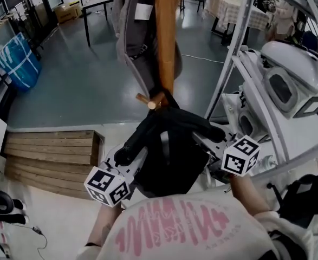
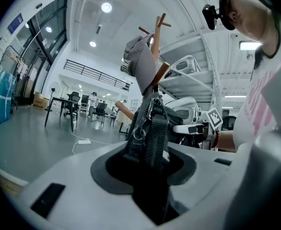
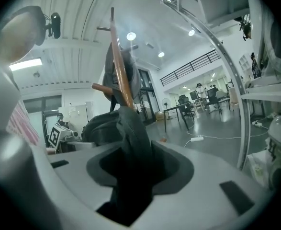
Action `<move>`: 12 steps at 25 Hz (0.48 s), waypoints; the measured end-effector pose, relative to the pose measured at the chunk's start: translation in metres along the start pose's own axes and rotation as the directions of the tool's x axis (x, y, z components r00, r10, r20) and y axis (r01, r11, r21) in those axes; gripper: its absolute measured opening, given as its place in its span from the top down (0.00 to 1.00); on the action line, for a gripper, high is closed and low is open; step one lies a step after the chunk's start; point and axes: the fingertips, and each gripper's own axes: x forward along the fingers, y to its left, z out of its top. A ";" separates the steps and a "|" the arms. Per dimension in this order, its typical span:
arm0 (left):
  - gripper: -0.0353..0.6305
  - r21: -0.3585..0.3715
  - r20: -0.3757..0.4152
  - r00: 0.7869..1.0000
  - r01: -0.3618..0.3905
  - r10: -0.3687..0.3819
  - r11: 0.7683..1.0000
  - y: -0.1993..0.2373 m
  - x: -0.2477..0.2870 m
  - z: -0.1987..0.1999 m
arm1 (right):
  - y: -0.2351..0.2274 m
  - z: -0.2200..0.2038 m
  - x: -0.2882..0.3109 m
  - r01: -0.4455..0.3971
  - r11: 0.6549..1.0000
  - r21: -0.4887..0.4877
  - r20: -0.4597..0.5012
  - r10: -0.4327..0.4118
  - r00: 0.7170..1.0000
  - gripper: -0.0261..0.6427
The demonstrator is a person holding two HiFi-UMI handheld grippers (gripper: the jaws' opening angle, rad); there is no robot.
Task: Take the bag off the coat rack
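A black bag [image 1: 169, 156] hangs by the wooden coat rack [image 1: 164, 37], its top bunched just under a short peg [image 1: 148, 101]. A grey garment [image 1: 130, 31] hangs higher on the pole. My left gripper [image 1: 125, 155] is at the bag's left side, shut on a black webbing strap [image 2: 152, 128] with a buckle that runs up between its jaws. On the bag's right side, my right gripper [image 1: 205, 130] is shut on a thick black fold of the bag [image 3: 133, 128]. The bag's lower part is hidden by my chest.
A white curved metal frame [image 1: 240, 47] and a white machine [image 1: 289, 75] stand close on the right. A wooden platform [image 1: 53, 156] lies at the left. A blue bag [image 1: 19, 61] and a table [image 1: 96, 4] are farther off.
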 end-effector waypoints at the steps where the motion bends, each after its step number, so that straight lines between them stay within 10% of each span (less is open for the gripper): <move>1: 0.75 -0.005 0.000 1.000 -0.003 0.003 1.000 0.000 0.000 0.000 | 0.000 0.000 0.001 0.005 1.000 0.001 -0.001 -0.005 1.000 0.74; 12: 0.75 0.002 0.009 1.000 -0.010 0.010 1.000 -0.001 -0.008 0.004 | 0.010 -0.004 -0.001 0.030 0.997 0.065 -0.023 -0.028 0.999 0.77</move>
